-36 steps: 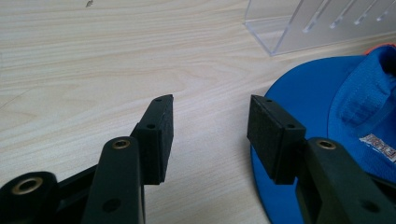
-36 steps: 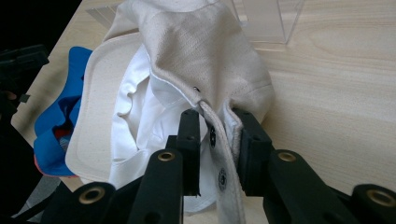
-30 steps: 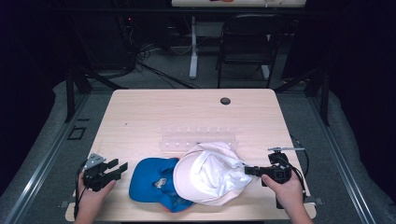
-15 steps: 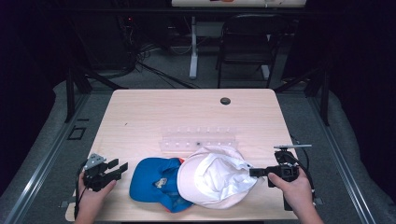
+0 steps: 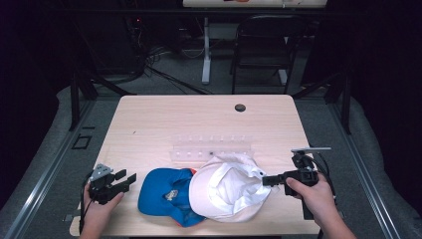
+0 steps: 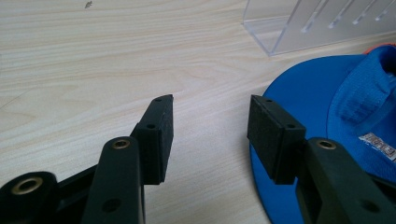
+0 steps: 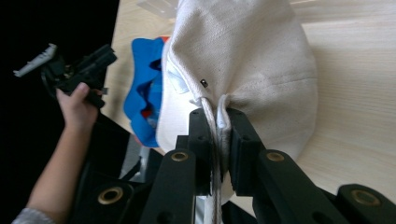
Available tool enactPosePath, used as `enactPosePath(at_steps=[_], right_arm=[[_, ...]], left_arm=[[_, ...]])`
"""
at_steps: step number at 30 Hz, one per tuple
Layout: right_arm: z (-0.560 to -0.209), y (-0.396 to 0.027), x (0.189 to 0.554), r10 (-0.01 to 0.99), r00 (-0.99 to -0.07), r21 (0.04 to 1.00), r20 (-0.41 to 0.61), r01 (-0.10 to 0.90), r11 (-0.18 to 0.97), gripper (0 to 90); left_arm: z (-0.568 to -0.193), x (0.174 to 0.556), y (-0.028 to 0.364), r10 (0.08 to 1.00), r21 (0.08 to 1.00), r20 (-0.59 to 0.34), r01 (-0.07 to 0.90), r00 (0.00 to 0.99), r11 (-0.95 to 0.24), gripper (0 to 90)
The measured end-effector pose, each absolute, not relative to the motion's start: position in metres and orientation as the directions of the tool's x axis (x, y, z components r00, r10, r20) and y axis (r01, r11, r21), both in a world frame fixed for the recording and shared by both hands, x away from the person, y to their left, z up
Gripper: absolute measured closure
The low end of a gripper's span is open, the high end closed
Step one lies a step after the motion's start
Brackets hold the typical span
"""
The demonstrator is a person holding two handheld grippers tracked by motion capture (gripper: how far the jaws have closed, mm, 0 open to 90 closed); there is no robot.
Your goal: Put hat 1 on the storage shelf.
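A white cap (image 5: 226, 188) lies near the table's front edge, partly over a blue cap (image 5: 164, 193) to its left. My right gripper (image 5: 265, 180) is shut on the white cap's right edge; in the right gripper view the cream fabric (image 7: 243, 56) is pinched between my right gripper (image 7: 218, 116) jaws. My left gripper (image 5: 127, 179) stands open just left of the blue cap, nothing between its fingers. In the left gripper view my left gripper (image 6: 210, 116) hovers over bare wood, with the blue cap's brim (image 6: 308, 93) touching the right jaw's side.
A clear plastic rack (image 5: 211, 147) sits behind the caps, also seen as a clear rack (image 6: 317, 21) in the left gripper view. A dark round hole (image 5: 240, 107) marks the table's far side. A chair (image 5: 261, 50) and cables stand beyond the table.
My right gripper has pulled rightward with the white cap's edge in it, stretching the cap that way. The left gripper has stayed put.
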State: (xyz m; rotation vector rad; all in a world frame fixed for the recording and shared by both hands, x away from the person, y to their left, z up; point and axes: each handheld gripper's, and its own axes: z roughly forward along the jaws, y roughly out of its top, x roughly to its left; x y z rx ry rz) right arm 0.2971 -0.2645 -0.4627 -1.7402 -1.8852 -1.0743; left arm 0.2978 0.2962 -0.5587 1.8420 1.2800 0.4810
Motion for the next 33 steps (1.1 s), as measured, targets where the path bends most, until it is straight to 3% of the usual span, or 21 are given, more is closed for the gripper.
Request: enactPosePath(at_steps=[7, 33], right_arm=[[-0.455, -0.264, 0.305, 0.556, -0.135, 0.212, 0.82, 0.974, -0.076, 81.8], [-0.414, -0.239, 0.321, 0.435, -0.065, 0.132, 0.898, 0.984, -0.124, 82.0]], left_arm=[[-0.558, 0.298, 0.296, 0.901, 0.792, -0.139, 0.592, 0.412, -0.149, 51.0], [-0.558, 0.298, 0.296, 0.902, 0.799, -0.139, 0.584, 0.409, -0.142, 50.7]])
